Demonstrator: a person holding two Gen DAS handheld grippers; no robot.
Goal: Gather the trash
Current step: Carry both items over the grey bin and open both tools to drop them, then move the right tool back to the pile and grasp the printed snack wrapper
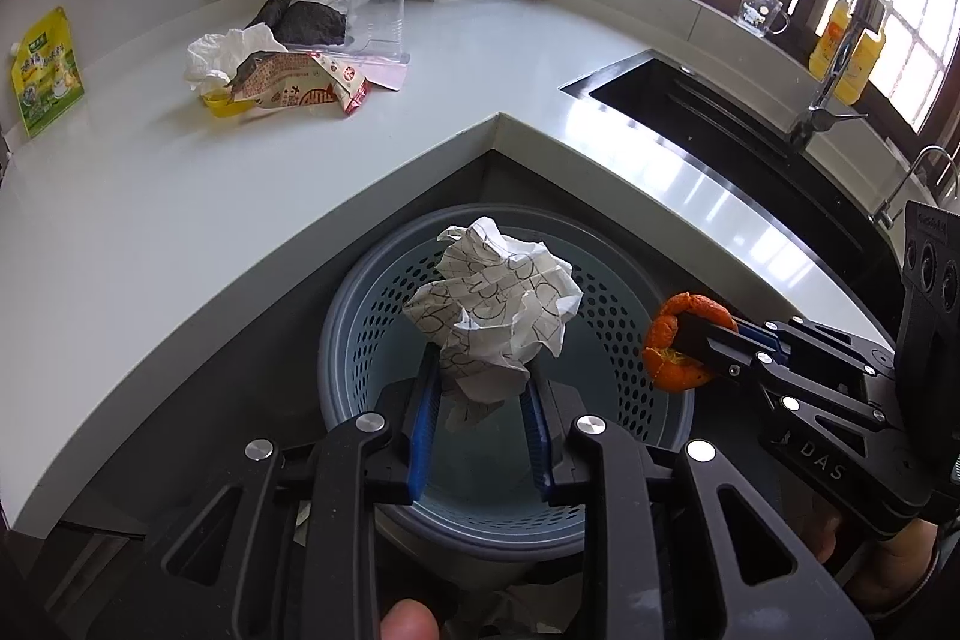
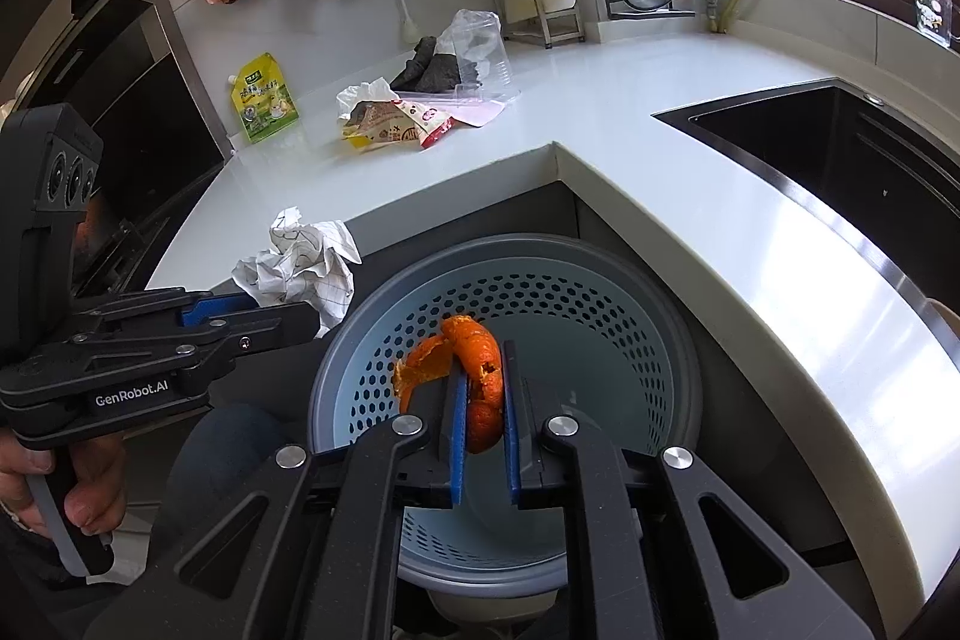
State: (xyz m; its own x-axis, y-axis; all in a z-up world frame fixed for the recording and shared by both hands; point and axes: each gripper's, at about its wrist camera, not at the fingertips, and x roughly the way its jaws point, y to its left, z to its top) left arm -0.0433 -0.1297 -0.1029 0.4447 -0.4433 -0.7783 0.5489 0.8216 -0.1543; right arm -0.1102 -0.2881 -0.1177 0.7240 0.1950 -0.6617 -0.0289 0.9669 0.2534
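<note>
Item, trash in hand: crumpled paper (image 1: 498,304), white with a printed line pattern, gripped between the jaws of the left gripper (image 1: 480,400) and held over the mouth of the perforated bin (image 1: 612,316); orange peel (image 2: 474,376), gripped between the jaws of the right gripper (image 2: 485,418), likewise poised above the bin, which stands on the floor in the inner corner of the bench (image 1: 240,196). Step in hand, by judgement: the drop, both pieces brought over the bin and not yet let go. Next move calls for parting each pair of jaws while the load hangs inside the rim, the paper being broad and light enough to catch on the edge. Item, trash remaining on the bench: a heap well apart from the bin, comprising a snack wrapper (image 1: 300,85) with red and brown print, white tissue (image 1: 216,52), a dark cloth-like wad (image 1: 312,19) and a clear plastic cup (image 1: 375,10); beside it a yellow-green pouch (image 1: 45,70). Writing legible: "GenRobot.AI" on the left gripper's body in the right wrist view; "DAS" on the right gripper's body in the left wrist view; wrapper and pouch carry Chinese characters too small to read.
</note>
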